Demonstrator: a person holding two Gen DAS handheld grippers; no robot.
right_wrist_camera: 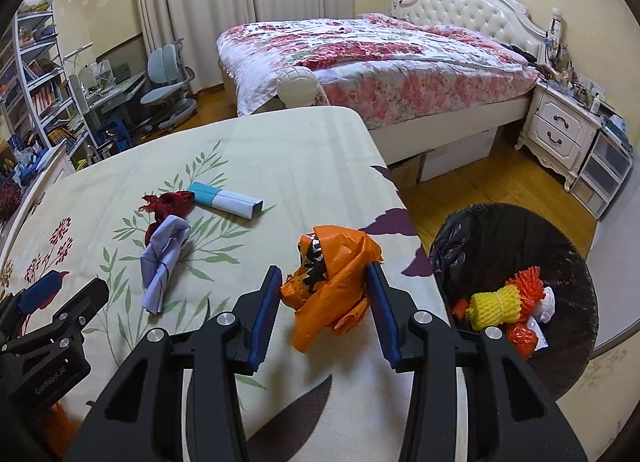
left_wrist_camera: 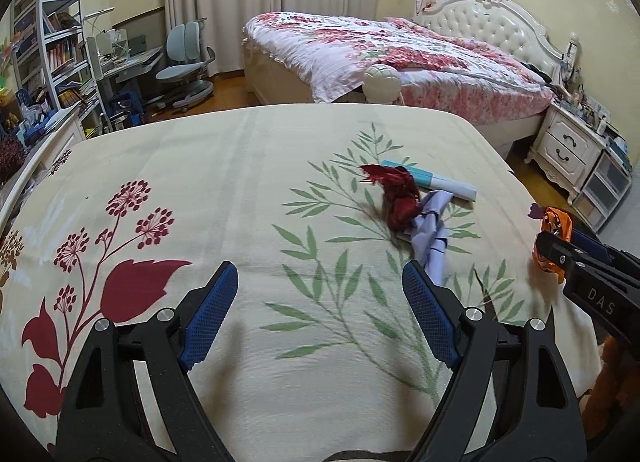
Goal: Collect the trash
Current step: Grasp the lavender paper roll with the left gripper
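Orange crumpled plastic wrapper (right_wrist_camera: 332, 286) sits pinched in the right gripper's (right_wrist_camera: 326, 304) jaws, while only its view shows, at three o'clock, the black-lined round bin (right_wrist_camera: 576, 262) holding yellow and orange foam nets (right_wrist_camera: 506, 298); the left gripper's (left_wrist_camera: 316, 302) jaws gape wide, empty.

Both wrist cams angled down (shared table (left_wrist_camera: 200, 182)).

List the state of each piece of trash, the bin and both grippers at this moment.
orange plastic bag: crumpled, clamped between the right gripper's pads.
right gripper: shut on the bag.
left gripper: open, empty.
red wrapper: crumpled, lying on the table.
pale blue paper: crumpled, beside the wrapper.
blue-white box: lying flat.
trash bin: lined, partly filled.
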